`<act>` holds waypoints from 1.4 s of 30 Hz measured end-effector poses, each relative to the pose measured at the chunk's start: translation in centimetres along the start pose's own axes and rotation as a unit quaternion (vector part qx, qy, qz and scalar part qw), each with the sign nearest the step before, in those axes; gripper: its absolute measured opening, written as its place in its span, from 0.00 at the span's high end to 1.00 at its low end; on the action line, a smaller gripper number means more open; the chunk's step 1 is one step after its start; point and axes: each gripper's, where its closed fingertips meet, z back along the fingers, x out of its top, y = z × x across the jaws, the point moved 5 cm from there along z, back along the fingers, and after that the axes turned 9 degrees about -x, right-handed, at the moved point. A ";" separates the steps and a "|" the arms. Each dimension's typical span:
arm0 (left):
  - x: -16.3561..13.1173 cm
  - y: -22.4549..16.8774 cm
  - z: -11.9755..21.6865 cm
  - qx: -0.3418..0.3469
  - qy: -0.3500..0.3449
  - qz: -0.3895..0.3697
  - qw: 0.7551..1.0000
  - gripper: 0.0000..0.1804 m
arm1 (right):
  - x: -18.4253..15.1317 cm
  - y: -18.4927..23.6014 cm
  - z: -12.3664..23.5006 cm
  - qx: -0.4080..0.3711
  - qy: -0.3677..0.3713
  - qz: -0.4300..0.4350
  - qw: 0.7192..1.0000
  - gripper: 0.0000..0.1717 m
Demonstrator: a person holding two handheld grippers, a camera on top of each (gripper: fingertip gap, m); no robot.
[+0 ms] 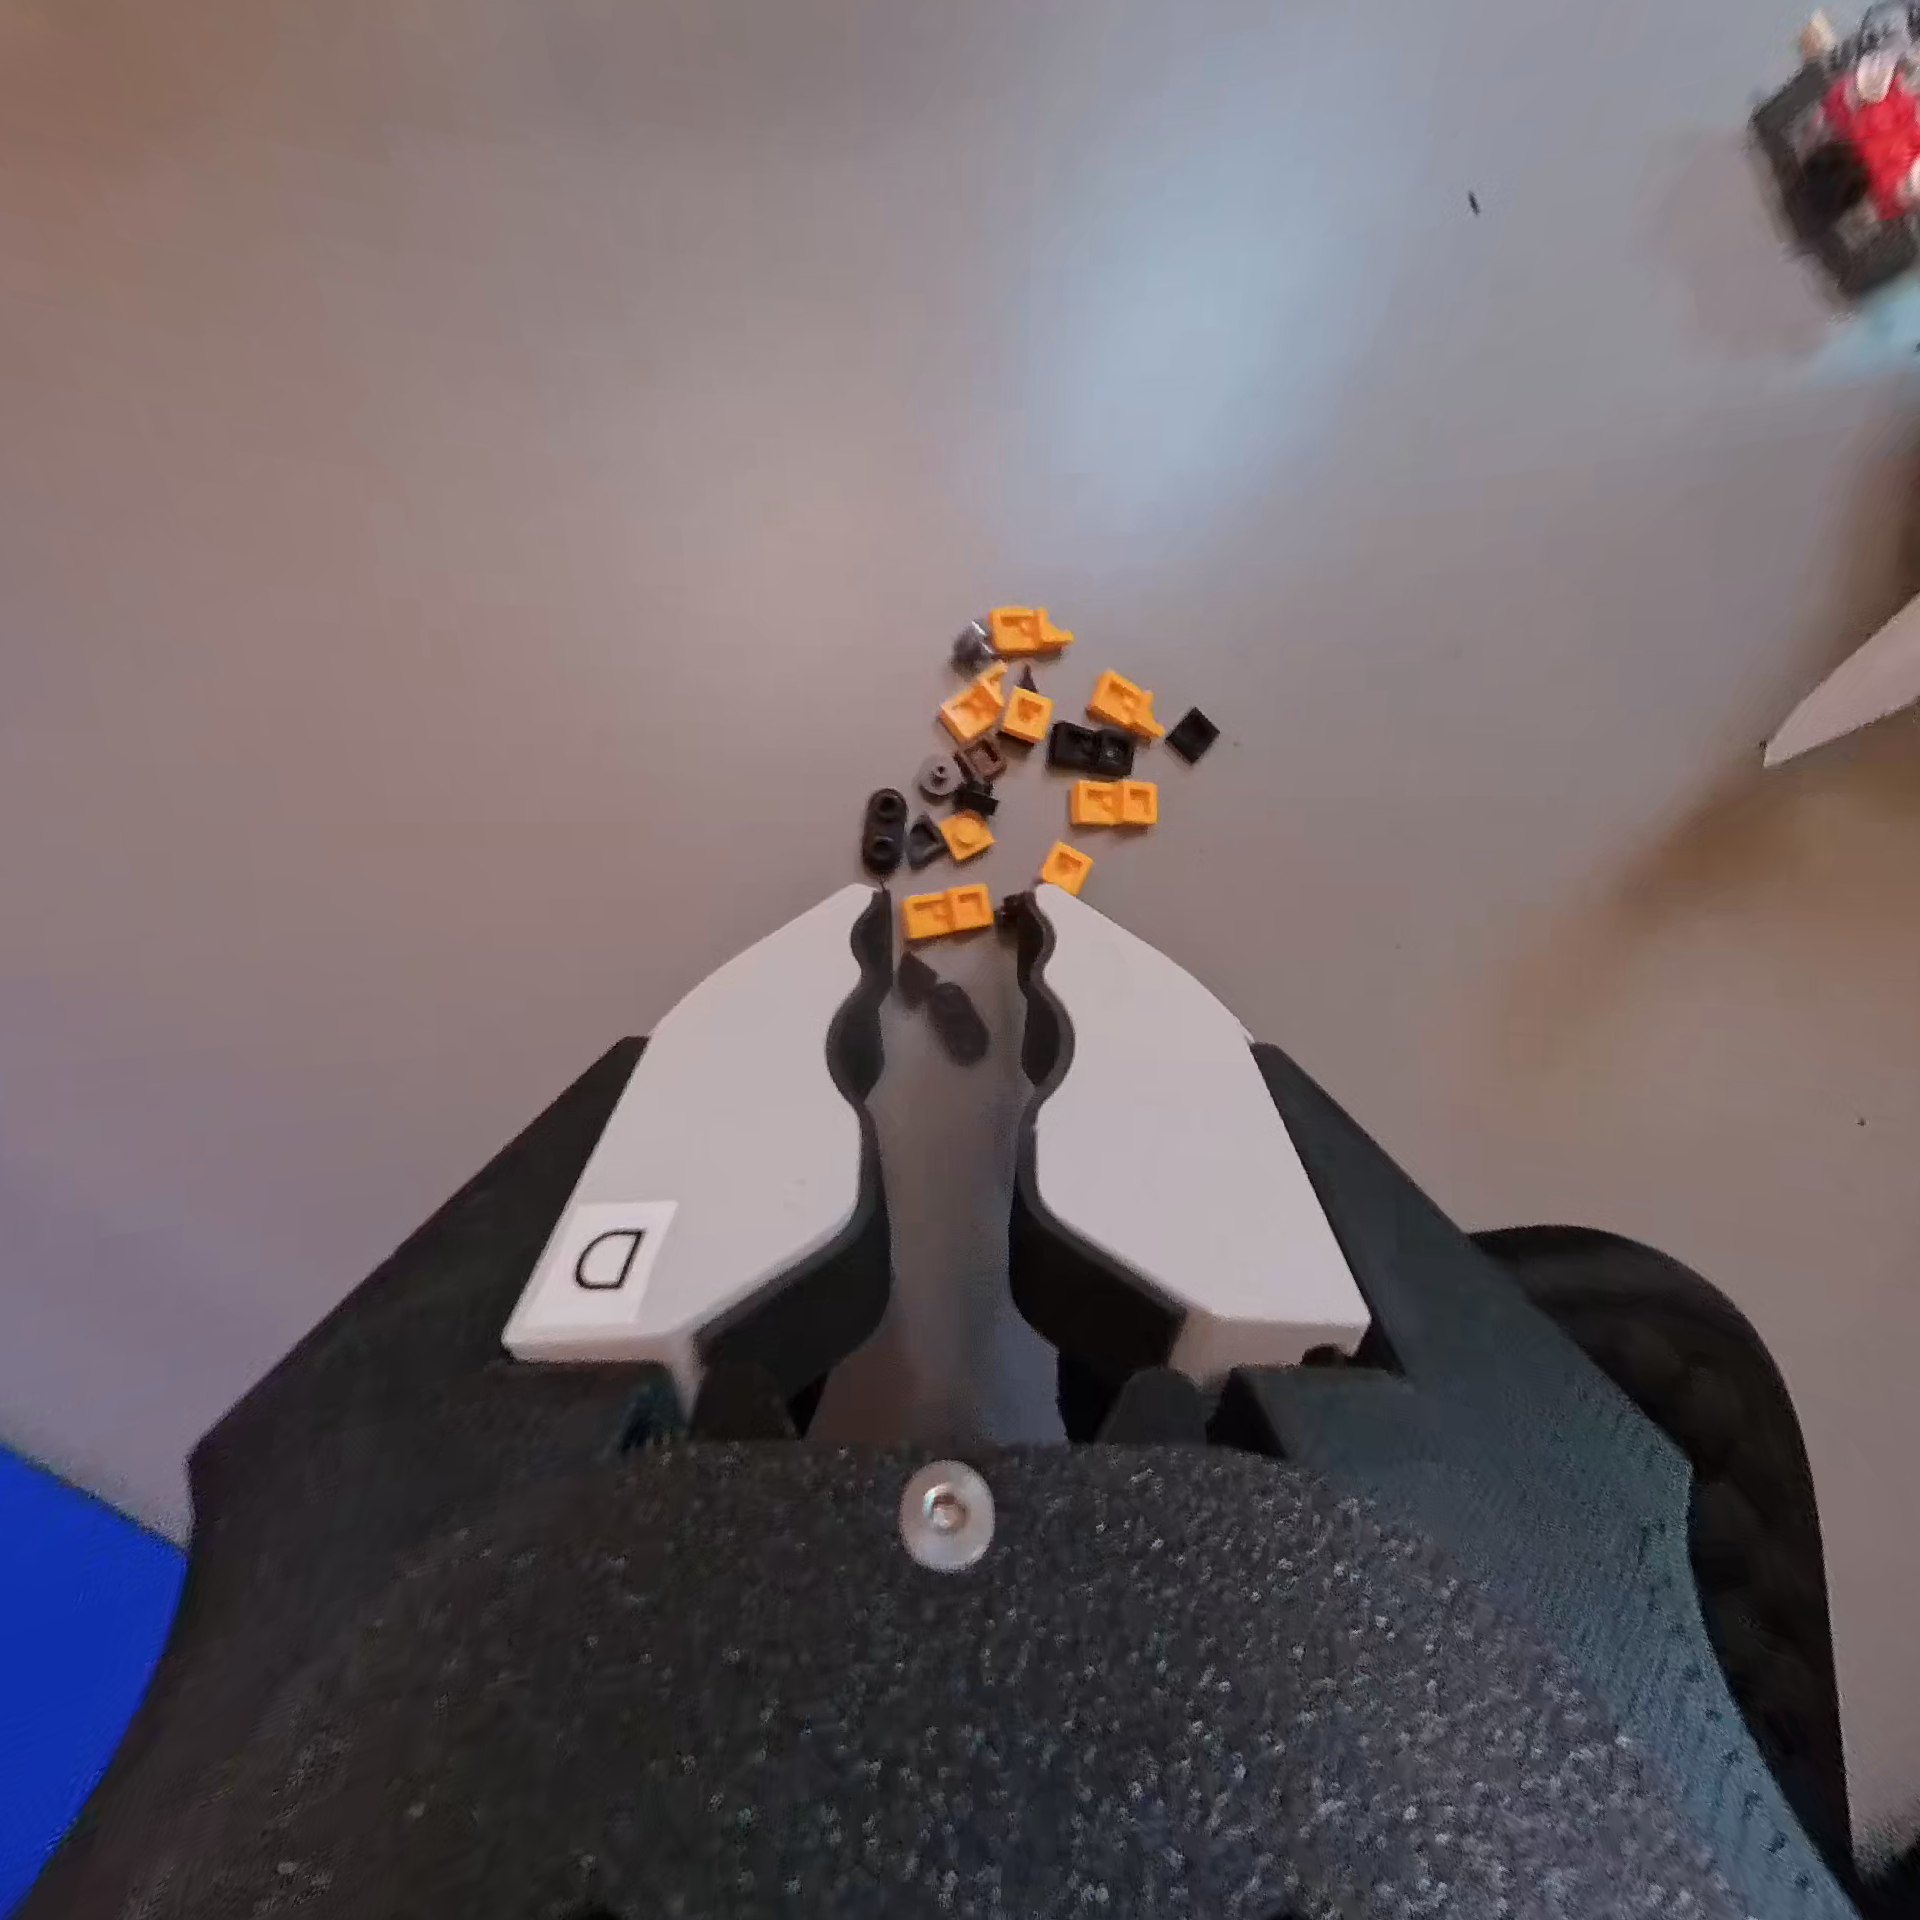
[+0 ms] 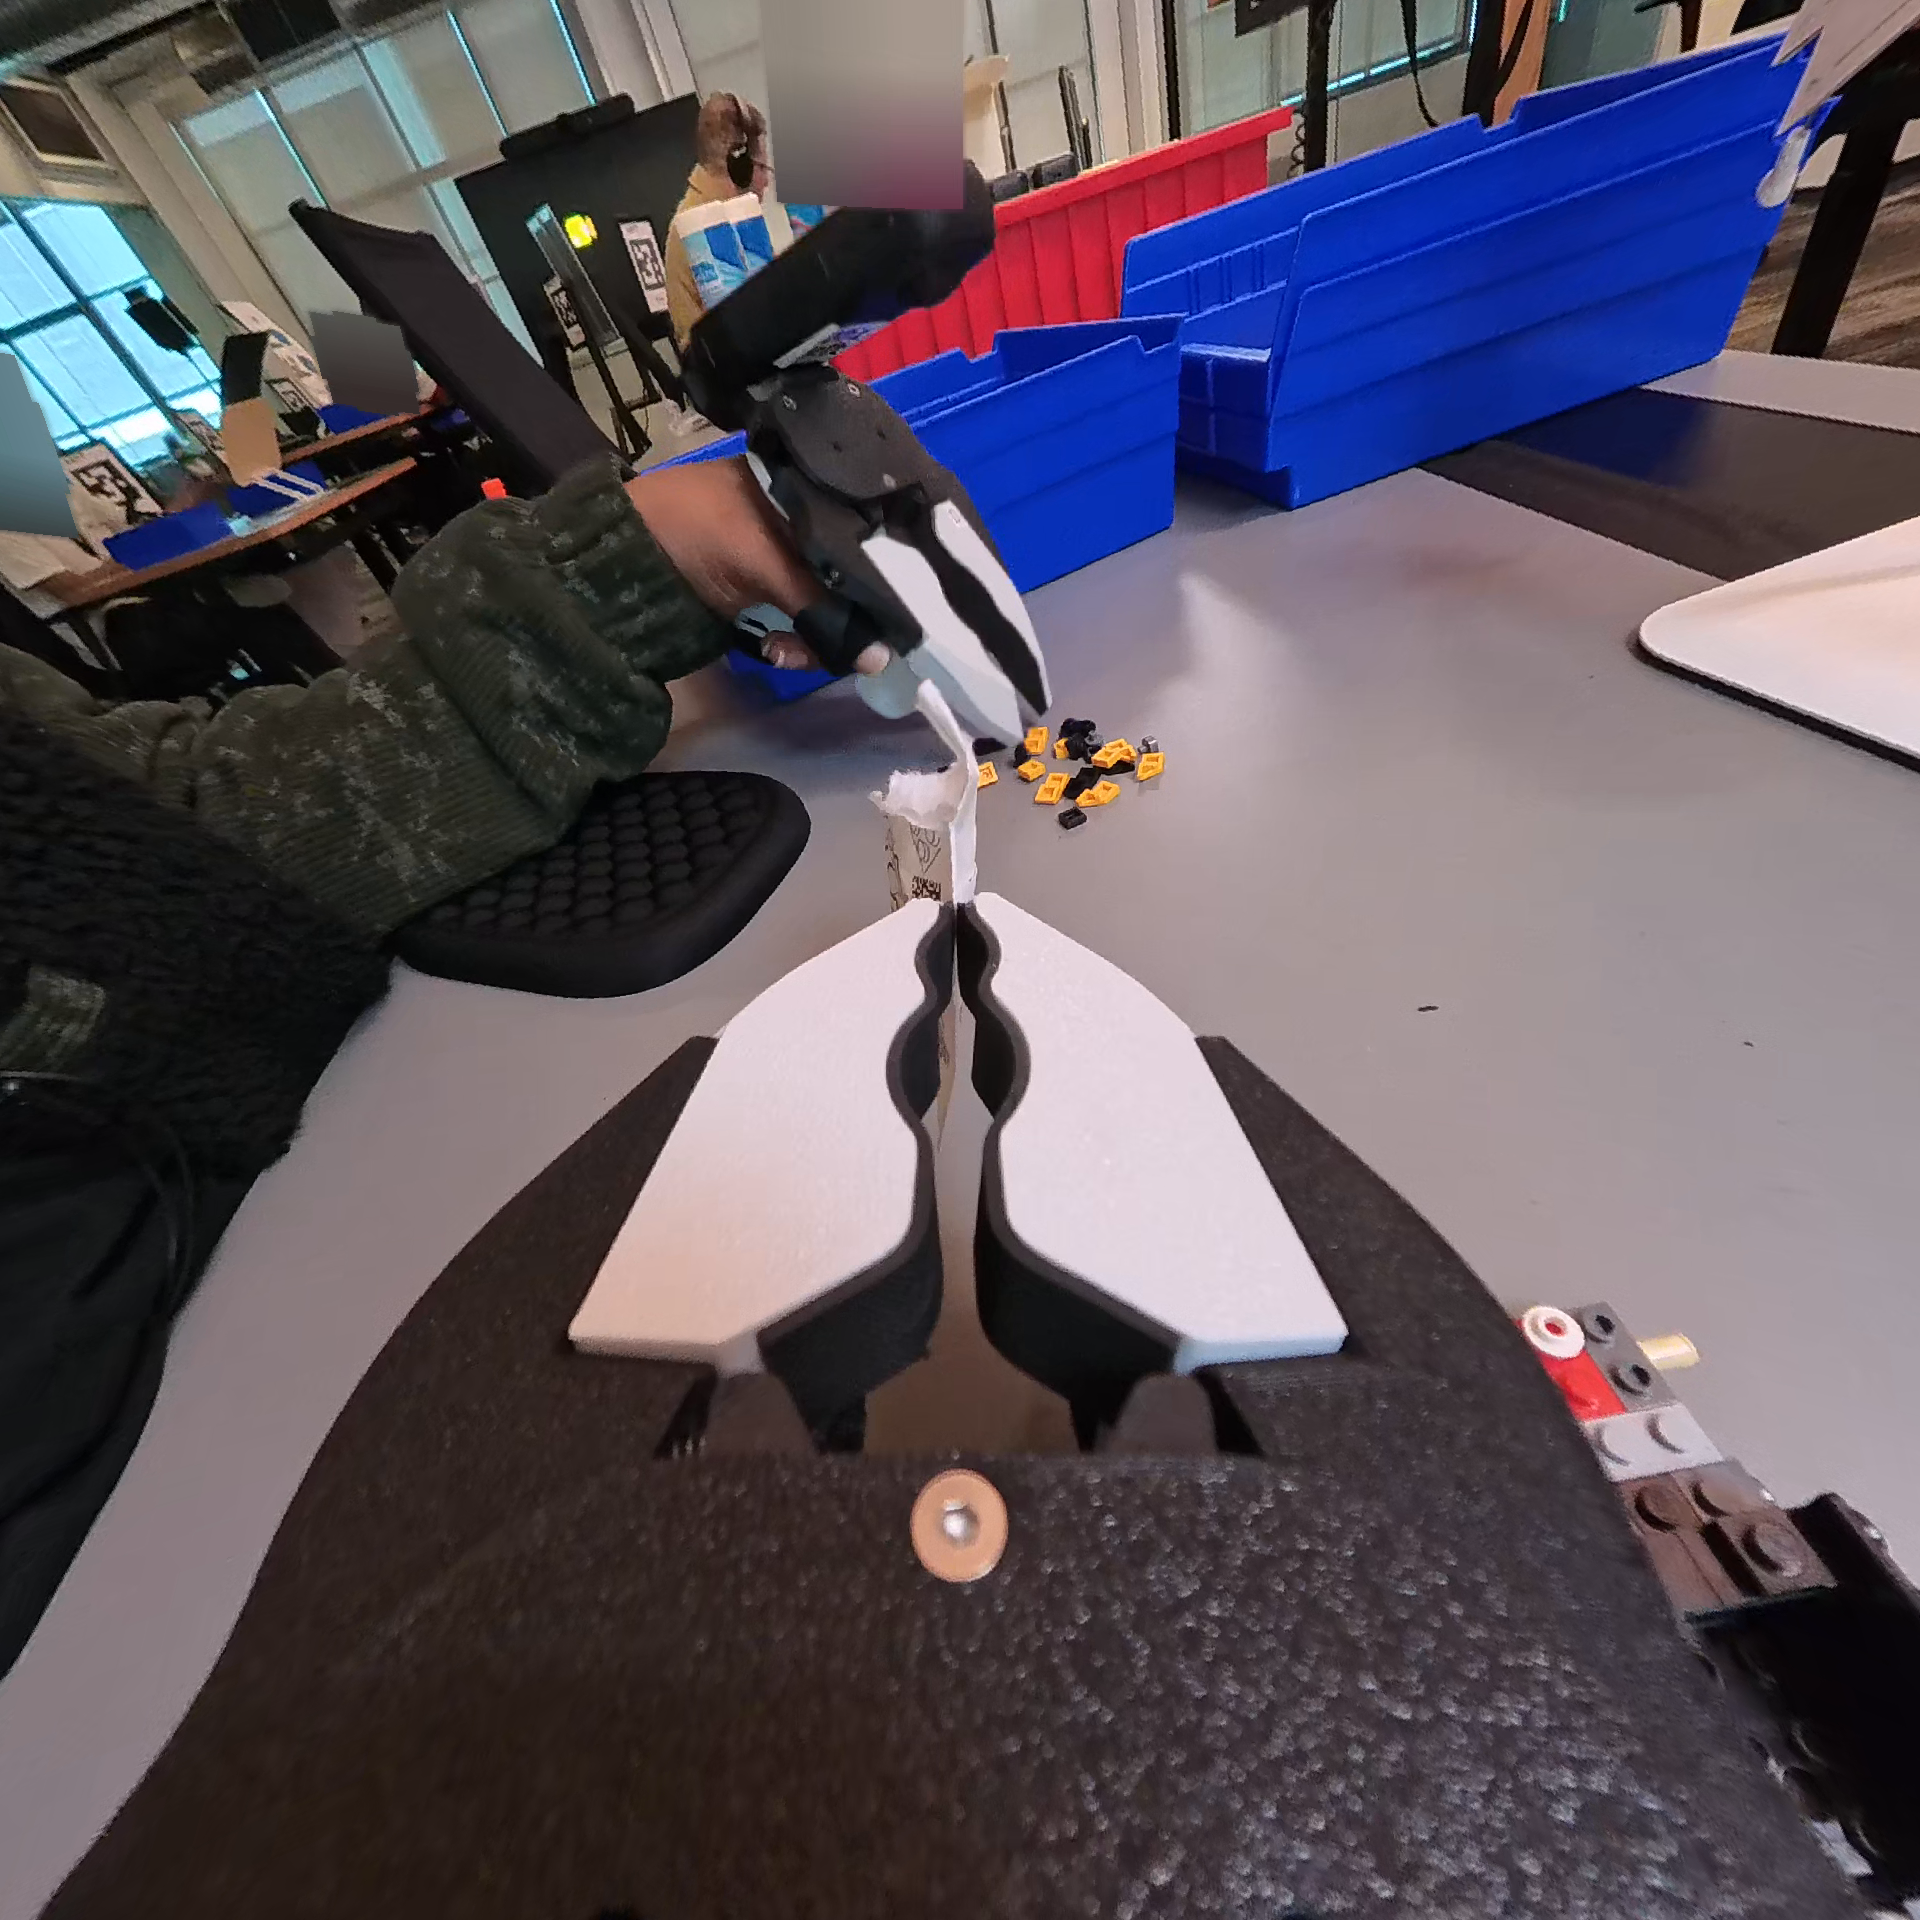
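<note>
While the left gripper (image 1: 956,899) is held low over the grey tabletop (image 1: 416,520), its two white fingers with black wavy pads are seen parted, and nothing is gripped between them. A small orange two-stud plastic plate (image 1: 945,914) lies on the tabletop in the gap at the fingertips, nearer the left pad, with its long axis set across the line of the fingers; whether either pad touches it cannot be told, and no pressing is shown. A tiny dark brown piece (image 1: 1008,912) is seen just beside the right fingertip, and two dark pieces (image 1: 945,1008) lie farther back between the fingers. The rest of the loose pile of small orange and black building pieces (image 1: 1049,748) is spread straight ahead of this gripper, just beyond its tips.

The right gripper (image 2: 956,909) is clenched on a torn paper bag (image 2: 930,842), white at its ragged upper edge and printed beige below; the bag stands upward out of the closed pads. From this gripper the pile (image 2: 1091,769) lies ahead and slightly to the right, well apart, so the left gripper (image 2: 1013,717) is much the nearer of the two. A partly built black, grey and red brick model (image 2: 1662,1455) rests on the tabletop to the right of the right gripper. Blue plastic bins (image 2: 1455,312) stand far ahead of it.
</note>
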 end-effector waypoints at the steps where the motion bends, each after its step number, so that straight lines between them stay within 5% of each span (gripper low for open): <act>1: -0.1 -0.2 -0.3 -0.006 0.007 -0.006 1.000 0.87 | 0.0 0.0 0.0 0.000 0.000 0.000 1.000 1.00; 10: -0.6 -0.6 -0.6 -0.015 0.036 -0.018 0.999 1.00 | 0.0 0.0 0.0 0.000 0.001 0.000 1.000 1.00; 15: 1.1 -1.0 1.1 -0.017 -0.046 -0.026 0.998 1.00 | 0.0 0.0 0.1 -0.001 0.000 0.000 1.000 1.00; 20: 0.3 1.3 1.3 0.052 -0.030 0.002 0.998 0.84 | -0.1 0.0 0.0 0.001 0.003 0.000 1.000 1.00; 25: -0.5 2.2 0.4 0.083 0.009 0.006 0.996 0.80 | 0.0 0.0 0.0 0.001 0.002 -0.001 1.000 1.00; 29: -0.6 1.9 0.2 0.051 0.002 0.025 0.998 0.95 | -0.1 0.1 0.0 0.001 0.004 0.001 1.000 1.00; 35: -0.5 1.5 0.2 0.050 0.014 0.007 0.999 0.96 | -0.1 0.1 0.0 0.000 0.004 0.001 1.000 1.00; 39: 1.6 -0.8 1.4 -0.007 -0.066 -0.030 0.997 0.96 | 0.0 0.1 0.0 0.000 0.002 0.002 1.000 1.00; 42: 4.8 -6.2 3.1 -0.101 -0.177 -0.145 0.968 0.96 | -0.1 0.1 -0.1 0.003 0.000 0.000 1.000 1.00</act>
